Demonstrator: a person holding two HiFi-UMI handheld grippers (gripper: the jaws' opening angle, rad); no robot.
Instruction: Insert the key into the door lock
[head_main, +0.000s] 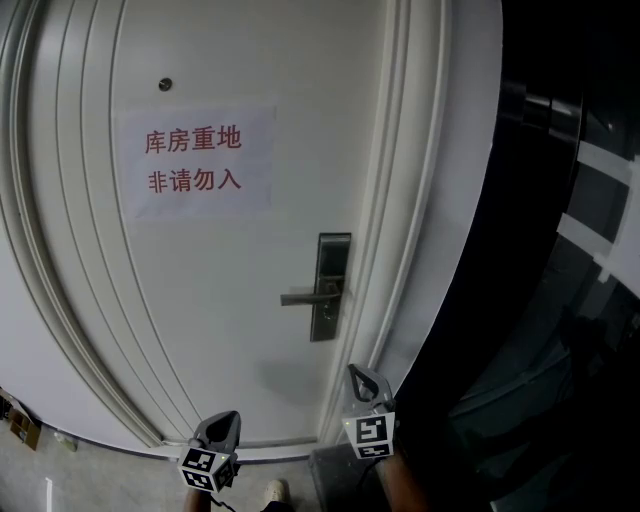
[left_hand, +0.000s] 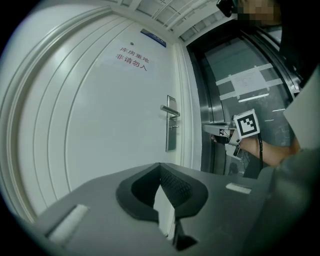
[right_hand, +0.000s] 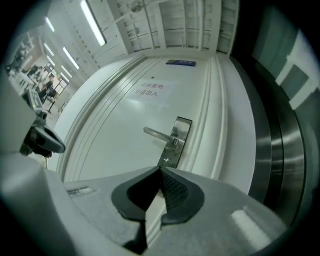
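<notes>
Below, left tool (head_main: 228, 416) and right tool (head_main: 357, 372) — jaws pressed together, seemingly empty — face the door lock (head_main: 331, 290) at twelve o'clock.

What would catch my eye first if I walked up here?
The paper sign with red Chinese characters stands out first, stuck high on the white door. Below and right of it sits a steel lock plate with a lever handle. At the bottom edge, the left hand-held gripper and right hand-held gripper point toward the door.
</notes>
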